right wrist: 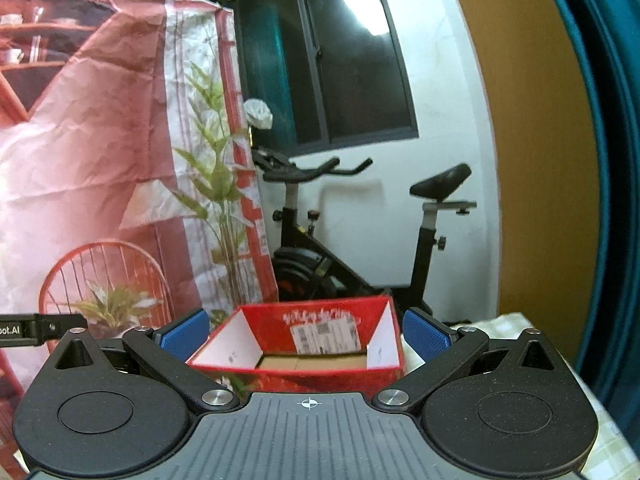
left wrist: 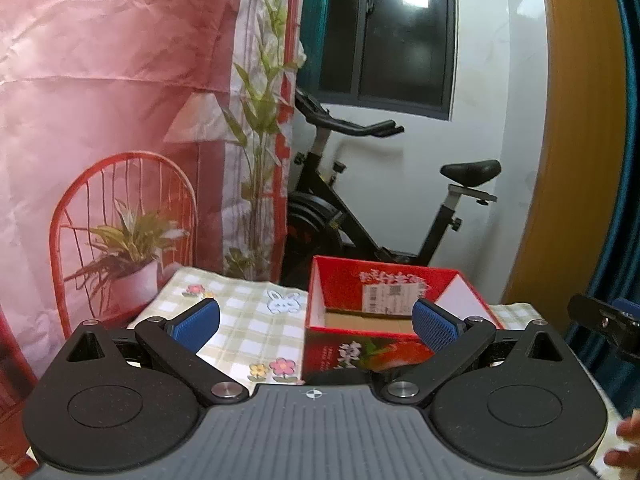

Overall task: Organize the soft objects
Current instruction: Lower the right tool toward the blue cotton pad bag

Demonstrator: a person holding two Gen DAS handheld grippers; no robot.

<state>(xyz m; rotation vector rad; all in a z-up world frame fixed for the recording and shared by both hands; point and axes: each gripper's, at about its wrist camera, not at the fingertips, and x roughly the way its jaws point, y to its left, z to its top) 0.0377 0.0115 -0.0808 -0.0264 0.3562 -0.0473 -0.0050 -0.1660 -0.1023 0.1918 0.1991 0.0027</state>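
An open red cardboard box point(left wrist: 352, 284) with a shipping label stands on a table with a checked cloth point(left wrist: 244, 320). Its brown floor shows and looks empty. My left gripper point(left wrist: 316, 326) is open and empty, held above the table just before the box's left front corner. My right gripper point(right wrist: 306, 338) is open and empty, with the box point(right wrist: 316, 376) framed between its blue pads point(right wrist: 424, 338). No soft object shows in either view.
A black exercise bike point(left wrist: 360, 220) stands behind the table under a dark window point(left wrist: 400, 32). A pink printed backdrop point(left wrist: 112, 100) hangs at the left. A wooden panel point(right wrist: 532, 140) and teal curtain point(right wrist: 612, 160) are at the right.
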